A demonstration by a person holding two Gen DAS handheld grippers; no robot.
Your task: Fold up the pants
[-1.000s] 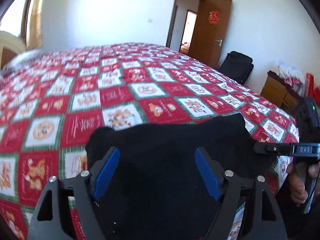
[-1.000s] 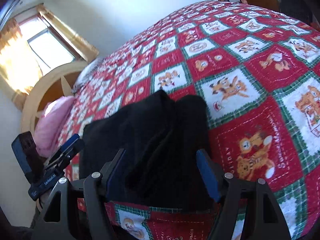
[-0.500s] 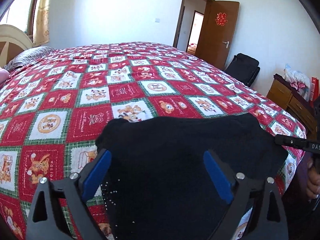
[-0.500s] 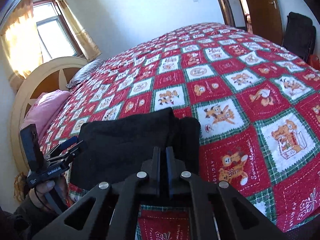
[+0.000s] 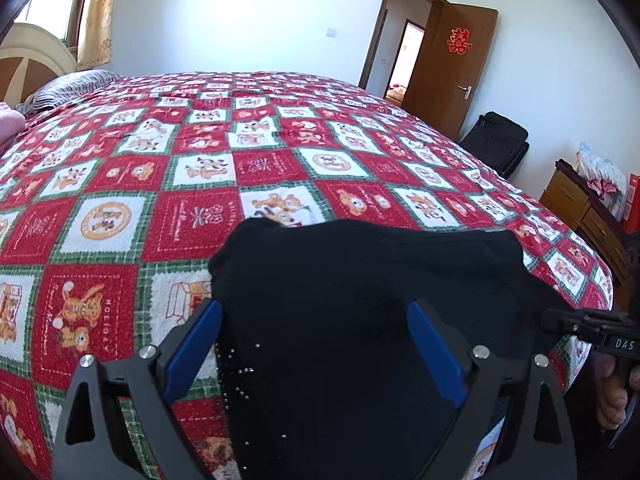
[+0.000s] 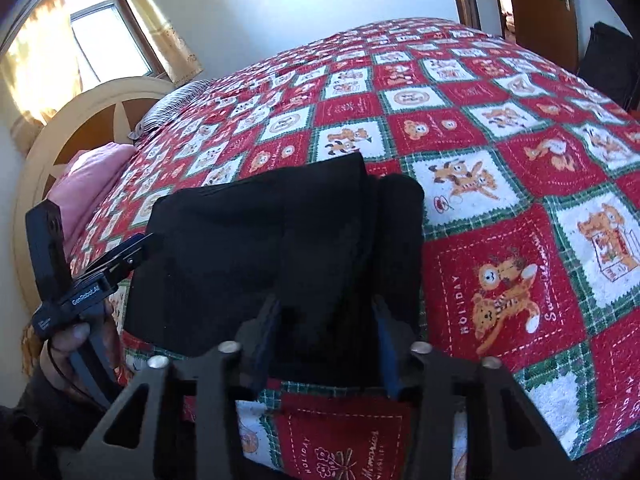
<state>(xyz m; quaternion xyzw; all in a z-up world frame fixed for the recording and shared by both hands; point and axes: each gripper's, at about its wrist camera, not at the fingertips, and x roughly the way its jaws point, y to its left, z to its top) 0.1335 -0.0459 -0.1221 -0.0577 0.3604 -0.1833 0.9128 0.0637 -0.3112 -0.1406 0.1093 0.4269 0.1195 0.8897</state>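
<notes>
A: Far left, right wrist view: a hand (image 6: 70,344) grips the left gripper (image 6: 138,250), its tip at the left edge of the folded black pants (image 6: 256,248). How do its tongs stand?

B: Spread wide. In the left wrist view the left gripper (image 5: 314,322) hangs over the pants (image 5: 360,312) with its 2 blue pads (image 5: 192,350) apart, 1 over the quilt by the cloth's left edge, the other above the black fabric. Neither presses on anything.

A: And the pants themselves?

B: They lie folded in a compact dark stack at the near edge of the bed, on the red, white and green holiday quilt (image 5: 192,216). A narrower fold runs along their right side.

A: Moving right, the right gripper (image 6: 326,316)?

B: Its jaws have just been opening from a tight close and now stand a little apart. The pants' near edge sits between them; whether the pads pinch the cloth I cannot tell.

A: Farther right?

B: In the left wrist view the right gripper (image 5: 580,326) juts in by the pants' right edge, fingers (image 5: 610,396) of the holding hand below it. Behind stands a brown door (image 5: 452,68).
</notes>
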